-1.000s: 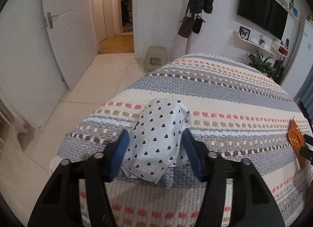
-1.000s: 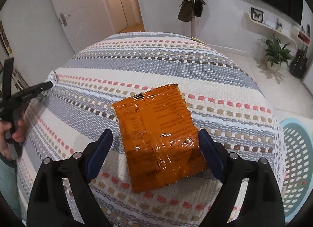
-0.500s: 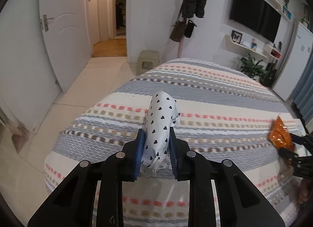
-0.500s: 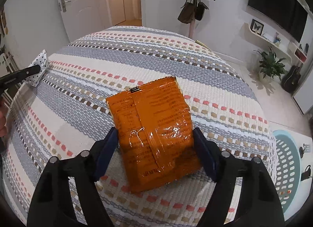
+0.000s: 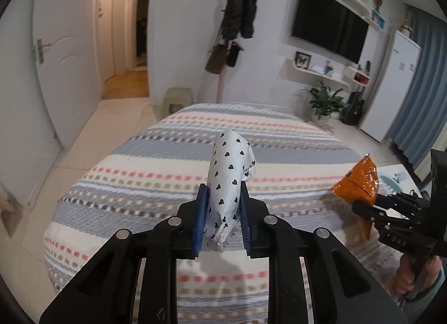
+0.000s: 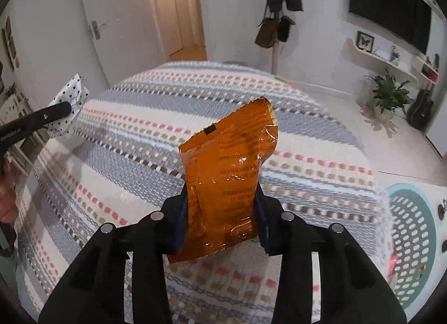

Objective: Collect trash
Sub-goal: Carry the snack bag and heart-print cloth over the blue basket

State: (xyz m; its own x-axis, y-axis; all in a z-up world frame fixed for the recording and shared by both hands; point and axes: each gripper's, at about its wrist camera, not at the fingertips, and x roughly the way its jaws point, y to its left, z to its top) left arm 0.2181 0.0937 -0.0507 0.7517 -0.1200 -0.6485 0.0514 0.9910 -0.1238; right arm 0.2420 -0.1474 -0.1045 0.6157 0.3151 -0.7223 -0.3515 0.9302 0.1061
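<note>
Your right gripper (image 6: 220, 220) was closing its fingers (image 6: 178, 229) on the orange wrapper (image 6: 226, 178), lifted above the striped bed (image 6: 139, 134), beside a blue basket (image 6: 413, 212).

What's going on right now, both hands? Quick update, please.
Left tool shut on heart-print wrapper. Right tool closing on orange snack bag, pads pressing. Both off the bed. Basket right, path clear.
</note>
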